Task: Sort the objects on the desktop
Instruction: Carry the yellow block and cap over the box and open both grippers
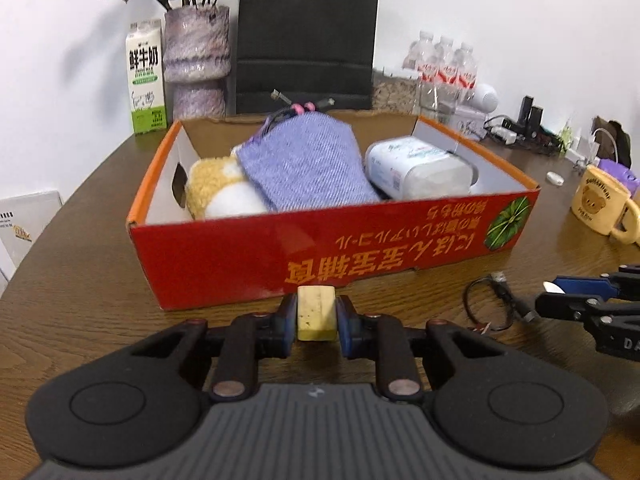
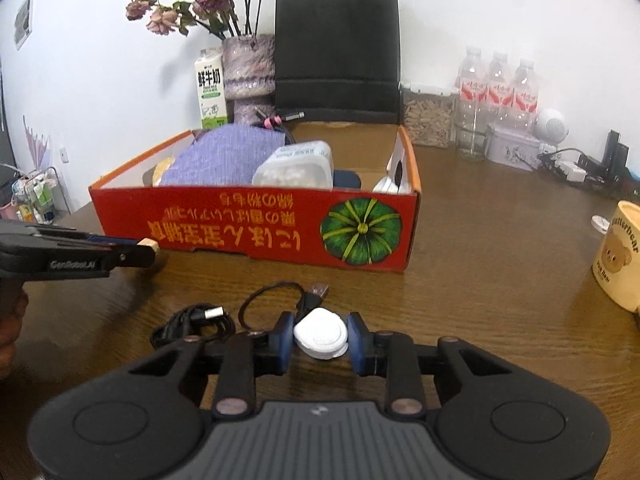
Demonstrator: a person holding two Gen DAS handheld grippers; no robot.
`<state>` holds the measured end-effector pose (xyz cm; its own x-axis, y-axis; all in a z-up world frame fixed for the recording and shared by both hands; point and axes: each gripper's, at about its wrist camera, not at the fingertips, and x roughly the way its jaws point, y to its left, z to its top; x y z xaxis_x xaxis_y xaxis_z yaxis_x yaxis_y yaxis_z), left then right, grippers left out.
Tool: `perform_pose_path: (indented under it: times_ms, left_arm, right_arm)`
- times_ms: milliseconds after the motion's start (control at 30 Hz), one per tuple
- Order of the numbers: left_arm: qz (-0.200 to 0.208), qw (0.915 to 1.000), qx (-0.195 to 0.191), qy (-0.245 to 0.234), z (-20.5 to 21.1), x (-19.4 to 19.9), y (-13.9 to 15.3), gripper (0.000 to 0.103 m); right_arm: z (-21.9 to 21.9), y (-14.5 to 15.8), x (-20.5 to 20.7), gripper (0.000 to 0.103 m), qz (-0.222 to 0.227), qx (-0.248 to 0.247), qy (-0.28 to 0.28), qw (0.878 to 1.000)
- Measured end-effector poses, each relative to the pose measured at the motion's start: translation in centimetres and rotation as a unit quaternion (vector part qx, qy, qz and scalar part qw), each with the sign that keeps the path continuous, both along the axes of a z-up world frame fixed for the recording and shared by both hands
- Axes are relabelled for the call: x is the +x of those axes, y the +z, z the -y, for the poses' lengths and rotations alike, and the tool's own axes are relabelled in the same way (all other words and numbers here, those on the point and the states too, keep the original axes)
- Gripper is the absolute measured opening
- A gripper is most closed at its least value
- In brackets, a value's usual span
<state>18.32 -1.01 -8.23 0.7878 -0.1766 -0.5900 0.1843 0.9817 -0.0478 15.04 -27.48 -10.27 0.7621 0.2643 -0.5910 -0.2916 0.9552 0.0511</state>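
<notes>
The left gripper (image 1: 317,318) pinches a yellowish eraser (image 1: 316,312) just before the red box (image 1: 304,256); the right gripper (image 2: 320,340) clamps a white case (image 2: 320,338) there too; either may clip the box's wall, or snag the black cable (image 2: 276,300).

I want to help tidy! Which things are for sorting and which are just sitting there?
For sorting: yellowish block in left tongs; white round case in right tongs; black cables; red cardboard box.

Just sitting: milk carton, water bottles, yellow bear mug.
</notes>
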Motion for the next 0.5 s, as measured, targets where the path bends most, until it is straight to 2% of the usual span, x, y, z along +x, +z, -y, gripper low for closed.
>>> perform_pose_path:
  times_ms: [233, 500]
  left_arm:
    - [0.048, 0.9986, -0.015, -0.012, 0.2, -0.7, 3.2, 0.021]
    - [0.089, 0.9958, -0.018, -0.005, 0.5, 1.5, 6.3, 0.021]
  right_arm:
    - [-0.3, 2.8, 0.8, 0.027, 0.044, 0.006, 0.004, 0.999]
    - [-2.2, 6.6, 3.9, 0.027, 0.095, 0.006, 0.016, 0.995]
